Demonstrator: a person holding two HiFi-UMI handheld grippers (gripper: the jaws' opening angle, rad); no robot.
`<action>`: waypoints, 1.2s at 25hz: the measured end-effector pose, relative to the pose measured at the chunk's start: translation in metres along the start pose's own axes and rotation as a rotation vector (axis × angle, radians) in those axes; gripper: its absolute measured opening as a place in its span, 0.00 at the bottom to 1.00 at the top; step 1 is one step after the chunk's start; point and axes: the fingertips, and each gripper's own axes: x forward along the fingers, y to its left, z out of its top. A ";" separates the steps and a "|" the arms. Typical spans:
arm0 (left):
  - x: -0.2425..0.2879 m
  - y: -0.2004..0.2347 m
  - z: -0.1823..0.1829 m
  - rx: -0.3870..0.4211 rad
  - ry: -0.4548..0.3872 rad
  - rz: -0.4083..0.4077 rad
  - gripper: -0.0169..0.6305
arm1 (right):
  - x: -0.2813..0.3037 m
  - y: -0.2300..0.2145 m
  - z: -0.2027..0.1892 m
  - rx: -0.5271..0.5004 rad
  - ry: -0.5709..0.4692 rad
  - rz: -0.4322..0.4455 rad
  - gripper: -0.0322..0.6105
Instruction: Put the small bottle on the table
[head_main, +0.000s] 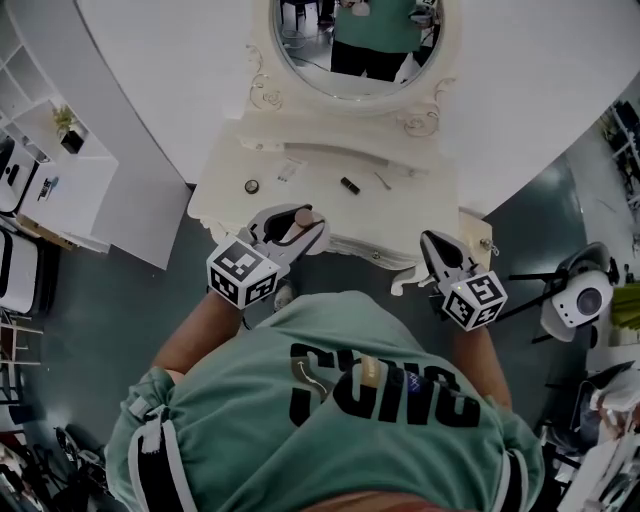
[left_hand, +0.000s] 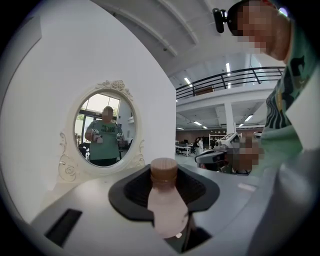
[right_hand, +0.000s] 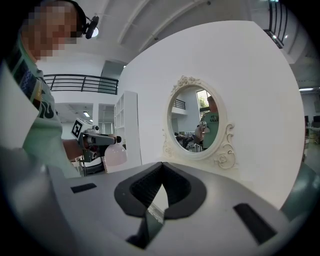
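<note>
Clamping a bottle (left_hand: 167, 210) between its jaws, the left gripper (head_main: 305, 222) hovers over the front left edge of the desk (head_main: 400, 215). The bottle is pale pink with a brown cap, and the pads press on its sides. It lies along the jaws, with the cap pointing away from the person toward the mirror (head_main: 320, 70) and the body nearest the gripper's own camera. Seen from the right gripper view, it hangs from that gripper off to the left, with white shelves behind it.

The right gripper (head_main: 432, 243) sits at the desk's front right corner. Its jaws are closed tip to tip with nothing between them, and they too point at the mirror.

Three small things lie on the desktop toward the back edge, all well apart from both grippers: a round object (head_main: 252, 186) at the left, a black piece (head_main: 349, 186) near the middle and a thin stick (head_main: 383, 181) just right of it.

A person in a green shirt (head_main: 340, 400) stands close against the desk's front edge — reflected, grippers raised, in the oval mirror above the back edge.
</note>
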 end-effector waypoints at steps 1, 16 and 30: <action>0.004 0.011 0.002 0.005 0.000 -0.016 0.24 | 0.010 -0.003 0.003 0.001 -0.002 -0.014 0.04; 0.026 0.183 0.027 0.041 0.025 -0.204 0.24 | 0.166 -0.005 0.046 0.037 0.008 -0.160 0.04; 0.059 0.261 0.020 0.025 0.058 -0.258 0.24 | 0.235 -0.035 0.048 0.068 0.041 -0.204 0.04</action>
